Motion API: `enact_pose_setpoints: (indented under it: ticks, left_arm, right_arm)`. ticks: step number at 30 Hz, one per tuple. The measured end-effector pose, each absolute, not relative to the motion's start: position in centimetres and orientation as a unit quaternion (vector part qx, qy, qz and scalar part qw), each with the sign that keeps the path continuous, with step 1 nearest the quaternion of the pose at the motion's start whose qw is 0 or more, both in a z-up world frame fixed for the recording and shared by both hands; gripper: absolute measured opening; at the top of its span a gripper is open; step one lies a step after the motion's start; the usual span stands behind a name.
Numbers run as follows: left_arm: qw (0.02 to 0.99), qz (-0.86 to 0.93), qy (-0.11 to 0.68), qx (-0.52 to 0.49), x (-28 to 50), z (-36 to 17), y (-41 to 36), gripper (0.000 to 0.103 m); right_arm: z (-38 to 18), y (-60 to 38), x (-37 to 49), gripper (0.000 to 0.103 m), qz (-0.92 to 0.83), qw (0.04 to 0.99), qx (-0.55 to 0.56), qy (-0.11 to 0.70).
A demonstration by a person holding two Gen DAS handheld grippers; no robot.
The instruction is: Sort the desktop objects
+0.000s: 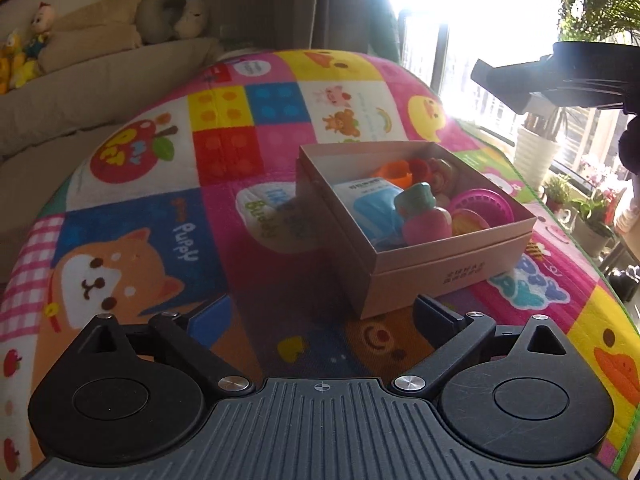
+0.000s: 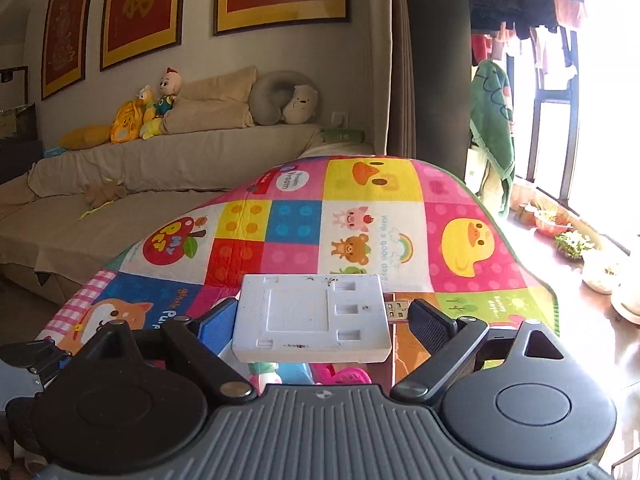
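A pink cardboard box [image 1: 448, 268] sits on the colourful cartoon mat [image 1: 160, 216] and holds several toys: a blue packet [image 1: 372, 204], a pink and teal toy [image 1: 424, 216], an orange cup [image 1: 396, 174] and a magenta basket [image 1: 484, 204]. My left gripper [image 1: 320, 316] is open and empty, just in front of the box. My right gripper [image 2: 316, 320] is shut on a white flat USB device [image 2: 312, 318], held above the box; toys [image 2: 340, 376] show beneath it. The right gripper also shows in the left wrist view [image 1: 560, 76], upper right.
A beige sofa [image 2: 160, 168] with plush toys [image 2: 144, 116] and a neck pillow [image 2: 284, 100] stands behind the mat. A window with potted plants [image 1: 536, 152] is to the right. The mat's edge [image 2: 520, 256] drops off at the right.
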State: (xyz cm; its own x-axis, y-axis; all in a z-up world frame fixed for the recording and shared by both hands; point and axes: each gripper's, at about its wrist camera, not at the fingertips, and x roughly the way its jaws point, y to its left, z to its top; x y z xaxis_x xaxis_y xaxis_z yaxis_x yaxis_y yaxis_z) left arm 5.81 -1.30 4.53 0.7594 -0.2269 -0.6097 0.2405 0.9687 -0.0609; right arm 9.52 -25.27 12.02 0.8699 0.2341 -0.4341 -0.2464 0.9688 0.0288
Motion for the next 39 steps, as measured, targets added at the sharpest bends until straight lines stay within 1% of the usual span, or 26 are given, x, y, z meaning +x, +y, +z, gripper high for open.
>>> enact_pose_setpoints:
  ticks: [5, 6, 8, 11, 13, 14, 15, 17, 18, 21, 24, 29, 31, 33, 34, 36, 39]
  left_arm:
    - [0.941, -0.118, 0.318, -0.006, 5.1, 4.6, -0.4, 0.101]
    - [0.941, -0.115, 0.318, -0.005, 4.9, 4.4, -0.3, 0.101]
    - [0.941, -0.11, 0.32, -0.002, 4.3, 4.0, 0.1, 0.102]
    - [0.939, -0.102, 0.329, -0.009, 3.7, 3.3, 1.2, 0.102]
    - [0.936, -0.095, 0.338, -0.019, 3.6, 3.0, 1.8, 0.102]
    - [0.936, -0.093, 0.34, -0.024, 3.7, 2.8, 2.1, 0.102]
    - [0.935, -0.09, 0.341, -0.029, 3.7, 2.7, 2.2, 0.102]
    - [0.934, -0.088, 0.343, -0.039, 3.9, 2.7, 2.3, 0.103]
    - [0.934, -0.089, 0.344, -0.044, 4.0, 2.7, 2.1, 0.103]
    - [0.932, -0.09, 0.347, -0.045, 4.2, 2.8, 1.4, 0.103]
    - [0.932, -0.086, 0.351, -0.036, 4.1, 2.7, 0.6, 0.103]
    - [0.929, -0.062, 0.364, -0.025, 3.9, 2.4, 0.3, 0.103]
    - [0.927, -0.053, 0.371, -0.028, 3.9, 2.2, 0.3, 0.103]
    - [0.925, -0.05, 0.376, -0.03, 3.9, 1.9, 0.2, 0.103]
    - [0.924, -0.049, 0.378, -0.029, 3.9, 1.7, 0.0, 0.103]
    - [0.923, -0.049, 0.381, -0.026, 4.0, 1.4, -0.5, 0.103]
    - [0.923, -0.057, 0.379, -0.023, 4.1, 0.8, -1.7, 0.103]
  right_arm:
    - [11.7, -21.6, 15.6, 0.091, 0.12, 0.968, -0.008, 0.22]
    - [11.3, -21.0, 16.9, 0.093, 0.125, 0.967, -0.004, 0.222]
    - [10.1, -20.1, 19.3, 0.098, 0.129, 0.96, 0.001, 0.25]
    - [8.3, -20.0, 20.3, 0.097, 0.118, 0.954, 0.011, 0.275]
    - [7.3, -20.6, 19.6, 0.093, 0.112, 0.952, 0.014, 0.285]
    - [6.9, -20.9, 19.1, 0.088, 0.105, 0.952, 0.009, 0.288]
    - [6.6, -21.3, 18.5, 0.081, 0.098, 0.952, 0.001, 0.29]
    - [6.2, -21.9, 17.3, 0.072, 0.086, 0.952, -0.02, 0.293]
    - [6.0, -22.1, 16.8, 0.069, 0.083, 0.951, -0.031, 0.295]
    - [5.3, -22.0, 15.4, 0.069, 0.083, 0.946, -0.062, 0.308]
    - [4.0, -21.1, 14.9, 0.068, 0.107, 0.934, -0.048, 0.339]
    - [4.2, -18.5, 13.3, 0.068, 0.162, 0.931, -0.024, 0.327]
    - [4.7, -18.1, 12.4, 0.07, 0.167, 0.934, -0.017, 0.316]
    - [5.3, -18.4, 11.1, 0.083, 0.165, 0.938, -0.007, 0.304]
    - [5.6, -18.8, 10.3, 0.087, 0.164, 0.941, 0.0, 0.296]
    - [5.9, -19.9, 8.3, 0.103, 0.162, 0.946, 0.011, 0.279]
    - [5.4, -21.4, 5.4, 0.103, 0.155, 0.952, 0.01, 0.266]
